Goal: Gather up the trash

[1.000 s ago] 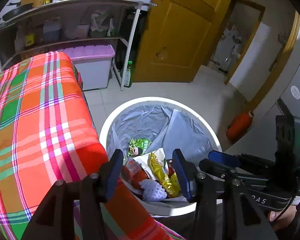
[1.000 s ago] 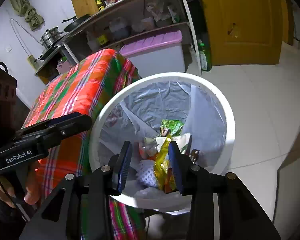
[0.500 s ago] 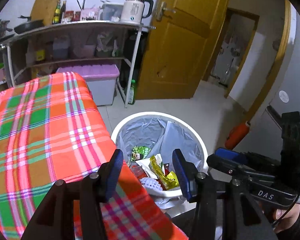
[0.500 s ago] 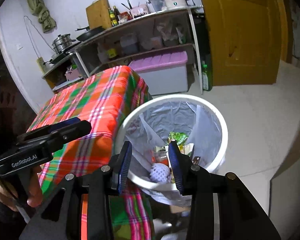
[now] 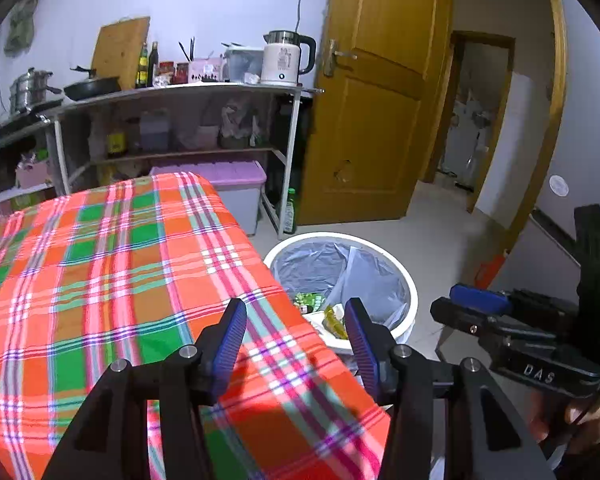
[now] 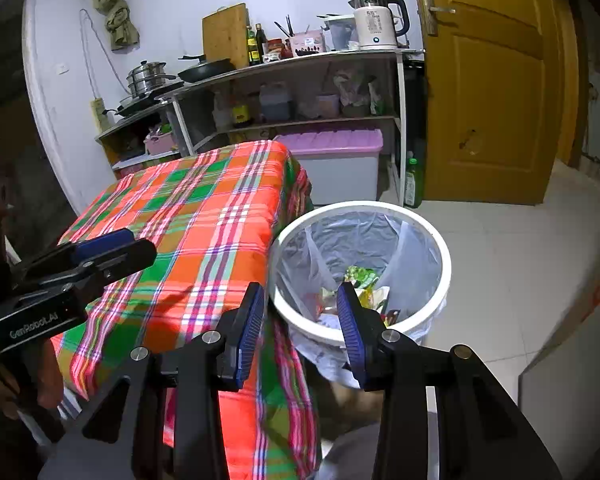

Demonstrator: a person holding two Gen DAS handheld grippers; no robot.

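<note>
From the left wrist we see our left hand-held gripper (image 5: 296, 330) with its jaws standing apart and nothing between them, hanging over the near corner of the counter (image 5: 112, 264) with its orange and green checked cloth. Ahead of its right finger and lower sits the white bin (image 5: 408, 284), lined with a grey bag; only a strip of the trash (image 5: 324, 312) shows past the cloth edge. To the right our right hand-held gripper (image 5: 466, 306) appears side-on, with a hand (image 5: 588, 420) below it.

The right wrist gives more of the bin (image 6: 440, 248): its whole rim shows, and the trash (image 6: 360, 284), green and yellow wrappers with white paper, lies in the bottom, just ahead of this gripper's tips. The right hand-held gripper (image 6: 300, 318) is likewise open and empty, straddling the gap between cloth edge and bin. Only this view shows the cloth draping down the counter's side (image 6: 288, 380) and the left gripper (image 6: 112, 254) from outside, over the counter.
</note>
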